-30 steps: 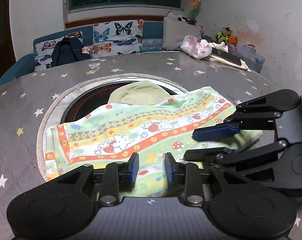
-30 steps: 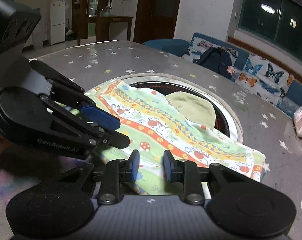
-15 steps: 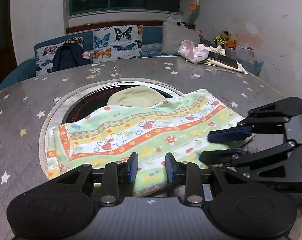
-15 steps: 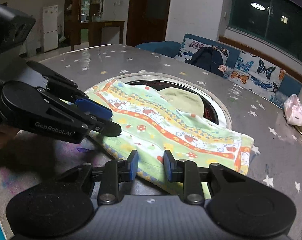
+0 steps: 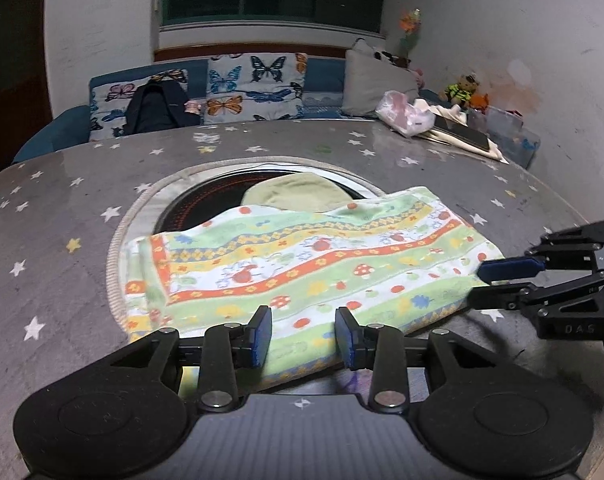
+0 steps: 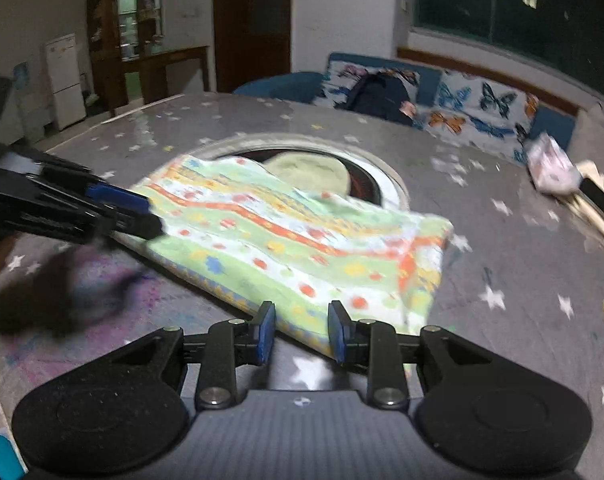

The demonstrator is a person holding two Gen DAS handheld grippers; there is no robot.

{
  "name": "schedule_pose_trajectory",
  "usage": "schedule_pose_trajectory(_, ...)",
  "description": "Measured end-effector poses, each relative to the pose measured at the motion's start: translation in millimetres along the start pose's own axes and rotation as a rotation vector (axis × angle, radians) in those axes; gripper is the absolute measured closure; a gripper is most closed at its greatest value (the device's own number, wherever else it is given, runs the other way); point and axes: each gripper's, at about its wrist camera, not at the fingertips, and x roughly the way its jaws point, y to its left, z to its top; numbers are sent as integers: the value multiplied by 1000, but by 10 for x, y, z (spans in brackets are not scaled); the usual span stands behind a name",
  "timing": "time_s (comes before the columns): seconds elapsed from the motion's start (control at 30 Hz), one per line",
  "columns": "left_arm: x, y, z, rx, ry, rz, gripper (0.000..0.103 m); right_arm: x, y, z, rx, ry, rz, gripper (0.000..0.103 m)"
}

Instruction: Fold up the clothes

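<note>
Cloth (image 5: 302, 256) folded on table (image 5: 54, 240); both jaws apparently parted, empty.

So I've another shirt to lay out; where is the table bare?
Bare star-print table left of the round recess, and between it and the sofa. Crowded: the folded towel over the recess, and the pink bag corner.
</note>
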Motion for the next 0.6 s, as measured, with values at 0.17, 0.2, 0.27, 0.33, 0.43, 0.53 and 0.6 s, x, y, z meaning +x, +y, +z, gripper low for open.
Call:
schedule_pose_trajectory(0.17, -89, 133, -71, -41, -3, 25, 57, -83, -81, -24, 18, 0, -10, 76)
schedule_pose_trajectory(0.2, -116, 155, -77, -47, -7, 32, 57, -107, -89, 11, 21, -12, -13, 76)
schedule_pose_trajectory(0.27, -160, 198, -92, -58, -14, 44, 58, -140, -120, 91, 35, -40, -14, 75)
schedule_pose_trajectory(0.33, -164, 255, -123, -72, -9, 55, 58, -116, -136, 146, 45, -54, -14, 75)
schedule_pose_trajectory(0.43, -171, 325, -155, -92, 0, 54, 58, 27, -175, 152, 53, -27, -11, 75)
schedule_pose_trajectory(0.53, -189, 381, -132, -104, 8, 50, 58, 103, -237, 132, 75, 0, 1, 75)
schedule_pose_trajectory(0.6, -192, 390, -65, -97, 8, 56, 59, 71, -235, 177, 68, -6, -2, 74)
